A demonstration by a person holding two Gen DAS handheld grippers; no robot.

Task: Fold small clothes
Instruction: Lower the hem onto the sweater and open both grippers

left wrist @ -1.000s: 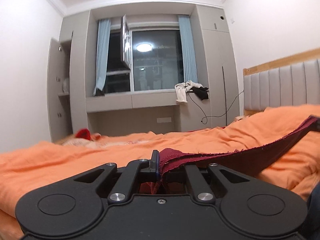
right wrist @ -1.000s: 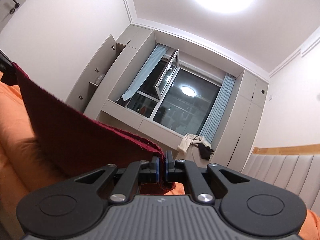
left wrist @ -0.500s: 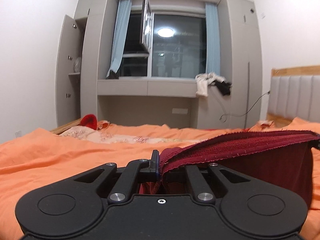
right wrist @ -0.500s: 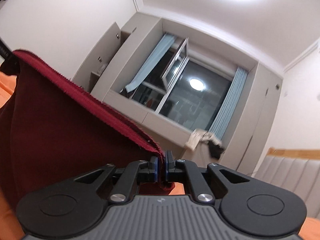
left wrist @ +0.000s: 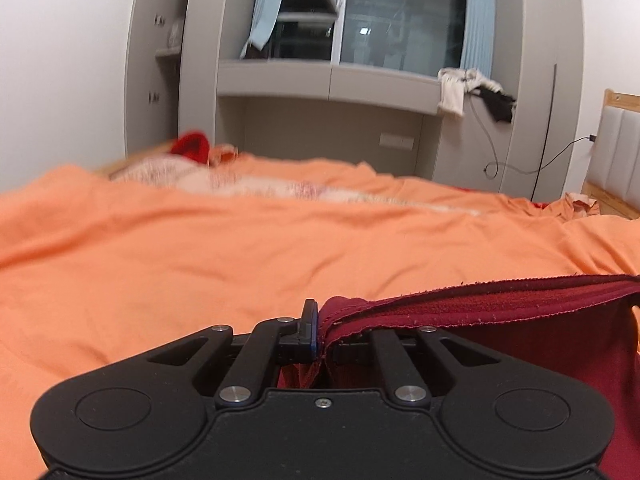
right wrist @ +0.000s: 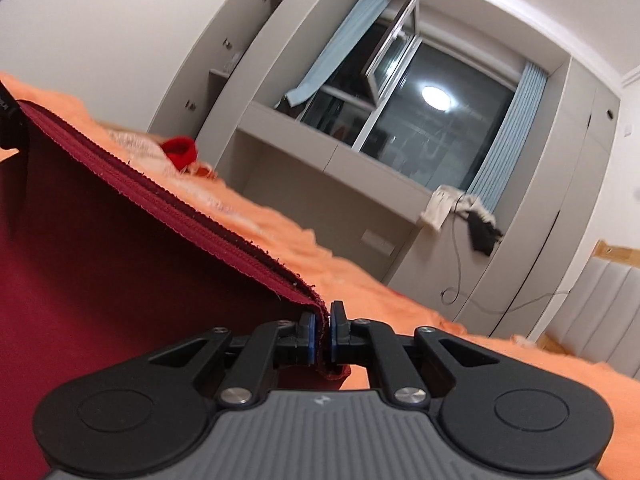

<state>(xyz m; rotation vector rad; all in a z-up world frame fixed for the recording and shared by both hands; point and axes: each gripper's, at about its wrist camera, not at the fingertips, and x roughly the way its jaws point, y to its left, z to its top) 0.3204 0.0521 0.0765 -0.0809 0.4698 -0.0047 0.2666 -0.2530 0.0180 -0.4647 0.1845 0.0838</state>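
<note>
Nearest us, the left gripper [left wrist: 320, 334] is clamped on one corner of the dark red fleece garment [left wrist: 500, 320], and the right gripper [right wrist: 322, 338] pinches the opposite corner [right wrist: 120, 216], so the cloth hangs between them with its hemmed edge taut, just above the rumpled orange bed cover [left wrist: 240, 248]. To fold well, we should keep both grips firm, hold the edge level, and lay it down flat and square. Beyond, a small bright red item [left wrist: 192, 146] lies at the bed's far side.

White walls, grey built-in cabinets [left wrist: 536, 80], dark window [right wrist: 436, 128], blue curtains [left wrist: 268, 4]
</note>
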